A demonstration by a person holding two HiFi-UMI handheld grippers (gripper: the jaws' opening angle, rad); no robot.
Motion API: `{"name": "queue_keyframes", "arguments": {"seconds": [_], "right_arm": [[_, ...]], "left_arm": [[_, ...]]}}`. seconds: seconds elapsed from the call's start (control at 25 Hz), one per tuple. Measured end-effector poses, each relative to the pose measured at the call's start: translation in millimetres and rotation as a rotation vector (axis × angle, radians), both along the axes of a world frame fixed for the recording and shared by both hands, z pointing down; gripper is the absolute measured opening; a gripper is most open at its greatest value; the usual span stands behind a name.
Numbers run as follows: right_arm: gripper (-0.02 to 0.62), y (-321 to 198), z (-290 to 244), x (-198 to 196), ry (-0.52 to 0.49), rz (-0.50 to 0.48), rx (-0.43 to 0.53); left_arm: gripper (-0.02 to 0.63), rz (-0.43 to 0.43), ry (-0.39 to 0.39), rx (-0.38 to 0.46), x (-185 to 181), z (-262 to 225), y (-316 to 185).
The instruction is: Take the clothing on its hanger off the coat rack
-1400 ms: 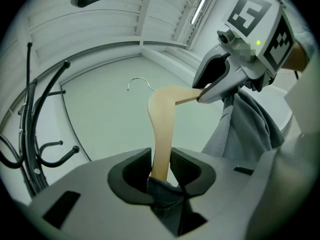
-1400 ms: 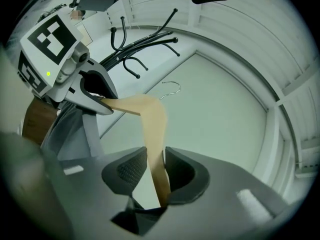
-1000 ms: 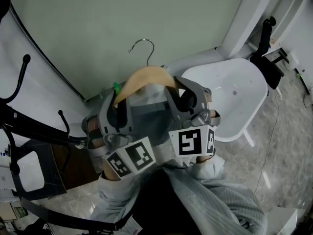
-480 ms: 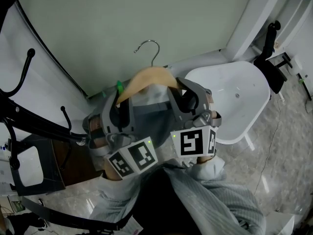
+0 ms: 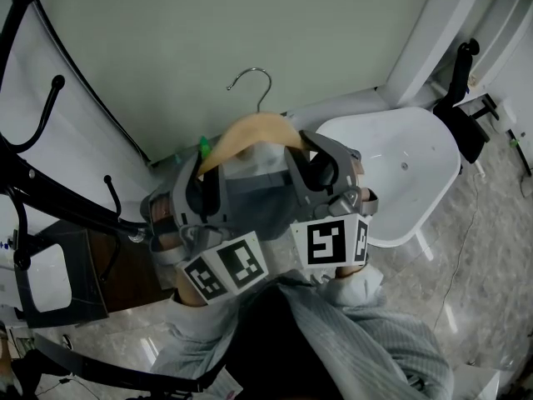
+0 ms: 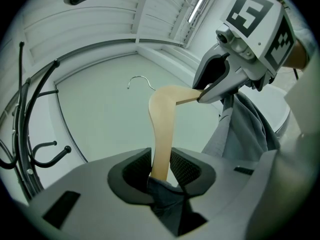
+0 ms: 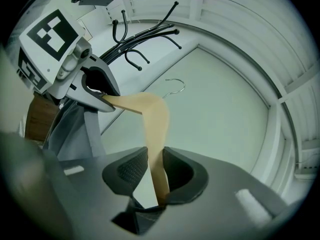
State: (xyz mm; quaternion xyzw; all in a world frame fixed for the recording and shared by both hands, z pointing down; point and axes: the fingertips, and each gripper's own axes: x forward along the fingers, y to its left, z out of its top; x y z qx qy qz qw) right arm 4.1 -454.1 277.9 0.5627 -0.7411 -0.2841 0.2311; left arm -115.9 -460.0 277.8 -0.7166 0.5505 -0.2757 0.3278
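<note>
The coat rack (image 5: 52,213) stands off to your left, its pegs well apart from the hanger (image 5: 250,130). Your left tool (image 6: 161,168) is clamped on the hanger's left arm, cloth included. The hook (image 5: 255,84) points up, free in the air, and the grey clothing (image 5: 254,197) hangs below. Your right tool (image 7: 155,170) is clamped on the right arm, so the hanger's long axis runs tool to tool.

My head view looks steeply down; both gripper views look level along their jaws, sharing the hanger (image 5: 250,130) close-up
</note>
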Motion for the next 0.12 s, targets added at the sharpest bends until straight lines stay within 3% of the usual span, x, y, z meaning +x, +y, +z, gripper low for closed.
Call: {"name": "queue_keyframes", "arguments": {"seconds": [0.12], "right_arm": [[0.1, 0.5, -2.1, 0.2, 0.003, -0.003, 0.002]], "left_arm": [[0.115, -0.003, -0.001, -0.002, 0.2, -1.3, 0.8]]}}
